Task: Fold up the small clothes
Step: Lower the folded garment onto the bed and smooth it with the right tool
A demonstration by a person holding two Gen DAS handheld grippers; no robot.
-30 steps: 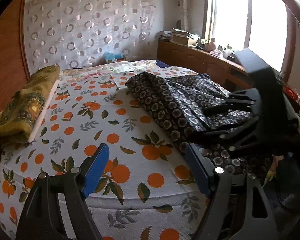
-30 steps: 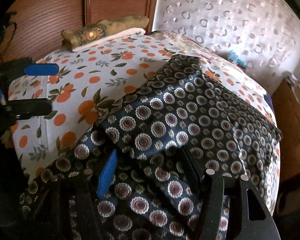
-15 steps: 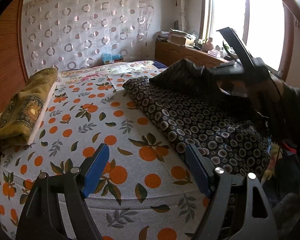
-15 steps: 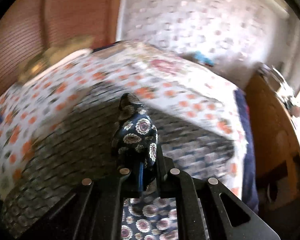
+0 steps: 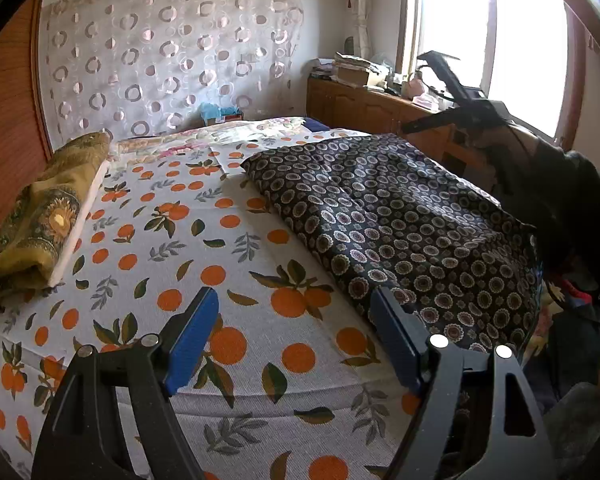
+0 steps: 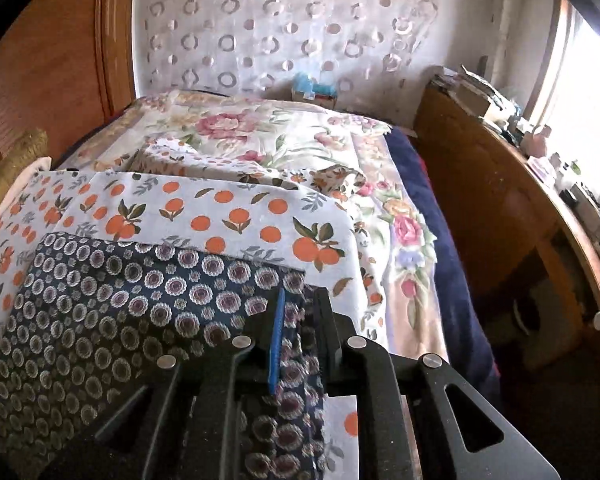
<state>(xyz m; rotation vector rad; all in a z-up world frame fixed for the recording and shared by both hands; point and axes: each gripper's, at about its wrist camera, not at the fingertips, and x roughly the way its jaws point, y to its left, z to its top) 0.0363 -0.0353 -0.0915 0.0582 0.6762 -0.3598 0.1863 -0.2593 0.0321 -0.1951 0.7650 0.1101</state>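
Right gripper jaws opening around dark garment (own view only), left gripper empty

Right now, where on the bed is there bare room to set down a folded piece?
Bare orange-print sheet lies between the yellow pillow and the dark patterned cloth. The window side is covered by that cloth; the far end holds a floral quilt.
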